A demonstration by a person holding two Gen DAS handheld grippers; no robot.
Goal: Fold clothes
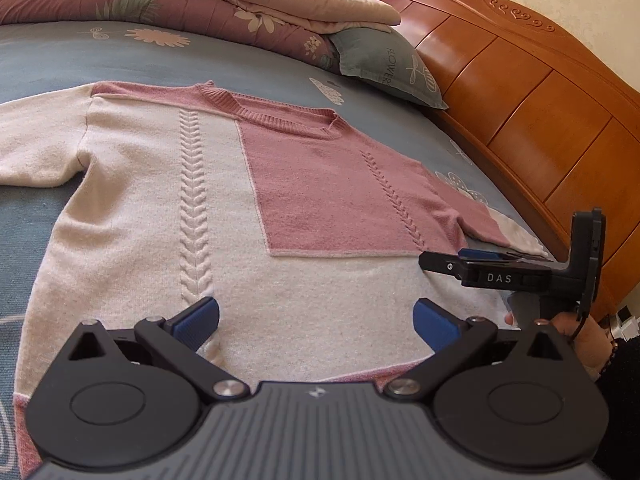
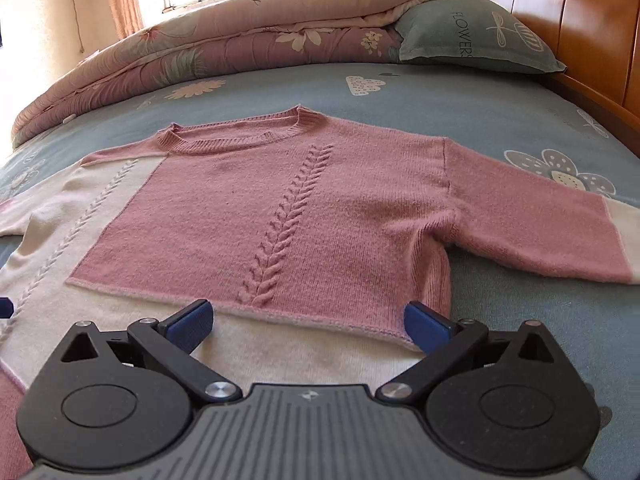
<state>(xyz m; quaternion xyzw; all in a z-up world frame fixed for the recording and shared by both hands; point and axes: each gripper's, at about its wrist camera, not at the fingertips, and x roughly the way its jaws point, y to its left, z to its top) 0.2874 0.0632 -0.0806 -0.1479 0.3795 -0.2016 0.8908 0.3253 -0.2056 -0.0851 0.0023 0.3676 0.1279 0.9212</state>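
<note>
Blue floral bedsheet [image 2: 460, 104] carries the pink-and-cream cable-knit sweater [image 2: 280, 208], laid flat w/ sleeves out; left cuff cut off at frame edge. My left gripper [image 1: 316, 320] and right gripper [image 2: 306, 322] both spread wide, empty, over its cream hem. Folded quilt [image 2: 240, 40], pillow [image 2: 472, 36], wooden headboard [image 1: 540, 100] beyond.

The sweater [image 1: 168, 216] runs out of the left wrist view on the left, its cream sleeve cut off there. In the right wrist view its other sleeve [image 2: 560, 236] leaves at the right edge, cuff unseen. Each claw's own body covers the hem. The hand [image 1: 580, 336] holding the right claw [image 1: 440, 260] is mostly hidden behind the left claw's body.
</note>
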